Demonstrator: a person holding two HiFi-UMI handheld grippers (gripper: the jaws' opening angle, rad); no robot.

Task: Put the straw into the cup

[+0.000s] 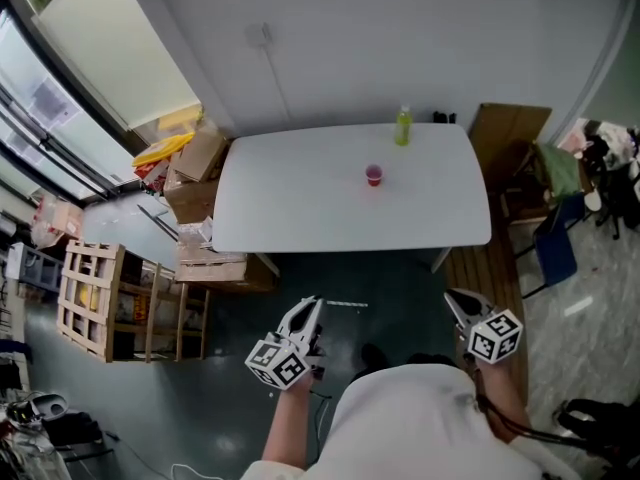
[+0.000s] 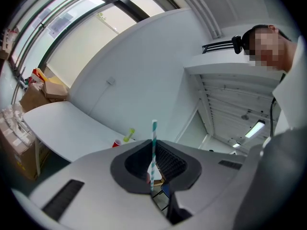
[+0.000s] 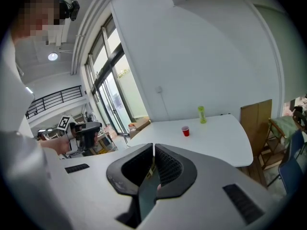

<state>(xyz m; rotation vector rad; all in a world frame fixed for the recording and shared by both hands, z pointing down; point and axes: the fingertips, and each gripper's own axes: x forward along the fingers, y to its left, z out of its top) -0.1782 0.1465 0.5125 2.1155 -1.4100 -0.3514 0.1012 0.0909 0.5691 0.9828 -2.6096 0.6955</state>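
A small red cup [image 1: 374,175] stands on the white table [image 1: 300,208], right of its middle, with a green bottle [image 1: 402,126] behind it. I stand back from the table's near edge. My left gripper [image 1: 312,304] is shut on a teal-and-white striped straw [image 1: 347,304], which sticks out sideways from the jaw tips. In the left gripper view the straw [image 2: 154,133] rises between the pads, and the cup [image 2: 117,143] is far off. My right gripper [image 1: 453,297] is shut with nothing in it. In the right gripper view the cup [image 3: 185,131] lies ahead.
Cardboard boxes [image 1: 197,183] and a wooden crate rack [image 1: 95,303] stand left of the table. At the right are a wooden panel [image 1: 510,133] and a blue chair [image 1: 555,248]. Dark floor lies between me and the table.
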